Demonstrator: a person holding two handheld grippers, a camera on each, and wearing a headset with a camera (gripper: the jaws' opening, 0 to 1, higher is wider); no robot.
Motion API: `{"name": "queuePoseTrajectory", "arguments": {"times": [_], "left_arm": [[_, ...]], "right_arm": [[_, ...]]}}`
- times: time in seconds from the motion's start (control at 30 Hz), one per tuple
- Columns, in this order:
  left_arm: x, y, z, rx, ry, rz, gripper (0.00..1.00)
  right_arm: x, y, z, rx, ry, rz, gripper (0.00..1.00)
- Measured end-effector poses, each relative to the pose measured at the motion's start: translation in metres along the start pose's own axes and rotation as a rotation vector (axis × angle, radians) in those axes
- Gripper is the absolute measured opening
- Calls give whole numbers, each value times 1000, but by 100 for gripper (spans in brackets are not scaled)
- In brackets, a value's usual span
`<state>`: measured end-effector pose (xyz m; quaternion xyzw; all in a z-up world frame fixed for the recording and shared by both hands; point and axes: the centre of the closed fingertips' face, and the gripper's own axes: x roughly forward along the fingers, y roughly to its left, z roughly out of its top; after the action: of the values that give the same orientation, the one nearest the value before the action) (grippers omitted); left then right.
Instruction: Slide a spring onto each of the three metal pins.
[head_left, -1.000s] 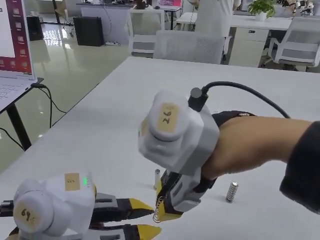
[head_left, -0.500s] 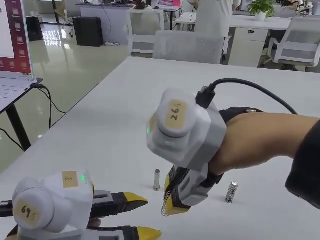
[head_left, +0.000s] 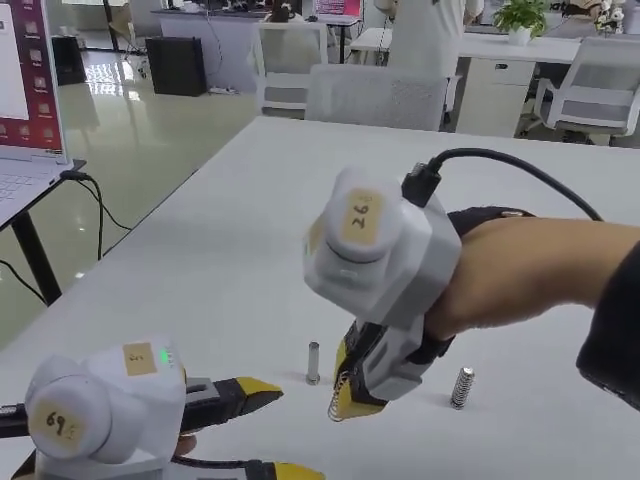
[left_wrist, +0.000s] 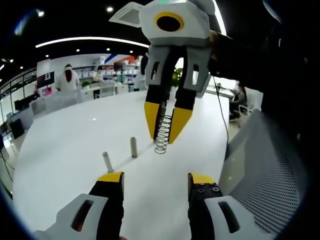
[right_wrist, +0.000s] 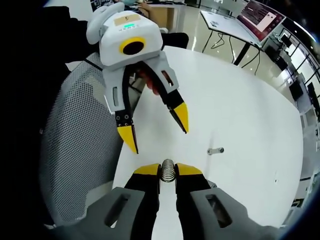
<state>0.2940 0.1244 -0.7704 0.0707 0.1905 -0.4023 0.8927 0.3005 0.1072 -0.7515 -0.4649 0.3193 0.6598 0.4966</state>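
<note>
My right gripper is shut on a small coil spring and holds it just above the white table. A bare metal pin stands a little to its left. In the left gripper view two bare pins stand upright, left of the hanging spring. Another spring stands upright to the right; I cannot tell whether a pin is inside it. My left gripper is open at the bottom left, facing the right one. The right gripper view shows the spring between its own shut jaws.
A laptop sits on a side table at the far left, beyond the table's left edge. Grey mesh chairs stand at the far side of the table. Another mesh chair is close by the near edge.
The right gripper has carried the spring to the right, away from the left gripper's tips and past the bare pin. The left gripper has drawn back slightly.
</note>
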Motion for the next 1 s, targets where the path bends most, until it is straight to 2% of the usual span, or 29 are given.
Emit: {"name": "queuePoseTrajectory", "arguments": {"times": [0.43,1.0], "left_arm": [[-1,4,1,-20,-11,18,51],[0,3,0,-19,-8,18,51]], "right_arm": [[-9,-16,-1,8,9,-27,8],[-6,-55,0,21,26,-58,8]]}}
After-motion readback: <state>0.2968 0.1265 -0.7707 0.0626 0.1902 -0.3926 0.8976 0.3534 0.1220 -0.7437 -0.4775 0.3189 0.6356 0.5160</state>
